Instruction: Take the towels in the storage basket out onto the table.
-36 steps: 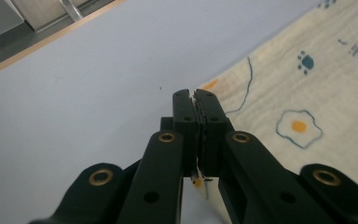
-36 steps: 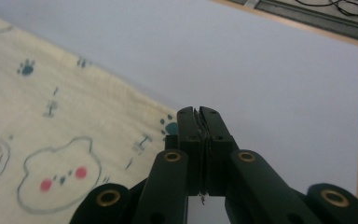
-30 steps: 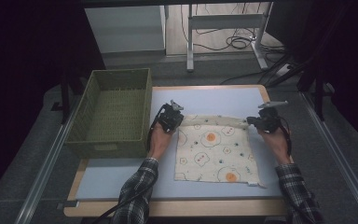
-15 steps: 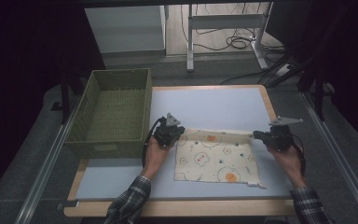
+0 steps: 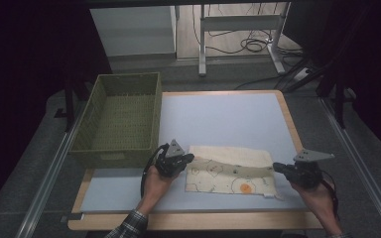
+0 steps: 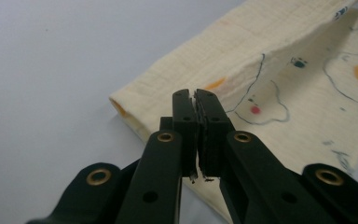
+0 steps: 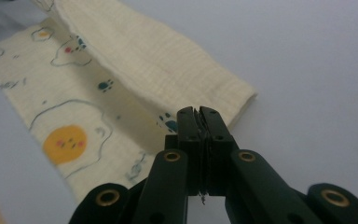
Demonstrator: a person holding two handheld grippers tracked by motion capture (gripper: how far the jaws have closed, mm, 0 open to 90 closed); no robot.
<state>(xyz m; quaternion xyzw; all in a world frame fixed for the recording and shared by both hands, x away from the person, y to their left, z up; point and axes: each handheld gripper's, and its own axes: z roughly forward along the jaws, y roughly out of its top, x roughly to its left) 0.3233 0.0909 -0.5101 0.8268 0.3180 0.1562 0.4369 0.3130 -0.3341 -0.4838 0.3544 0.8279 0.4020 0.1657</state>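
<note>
A cream cloth (image 5: pixel 228 174) printed with fried eggs lies on the pale blue mat, its far edge folded over toward the person. My left gripper (image 5: pixel 190 159) is shut on the folded edge's left corner, and my right gripper (image 5: pixel 277 167) is shut on its right corner. In the left gripper view the jaws (image 6: pixel 196 95) are pressed together on a thin edge of the cloth (image 6: pixel 303 112), which lifts in a ridge. In the right gripper view the gripper (image 7: pixel 199 112) pinches the flap of the cloth (image 7: pixel 158 60) the same way.
A green woven basket (image 5: pixel 113 156) stands at the table's left, just beyond my left hand. The blue mat (image 5: pixel 228 116) stretches bare behind the cloth. Wooden table edge (image 5: pixel 193 222) runs along the front. Metal rails flank the table.
Both hands have drawn toward the person, carrying the cloth's far edge over the near part, so the visible cloth is shorter front to back.
</note>
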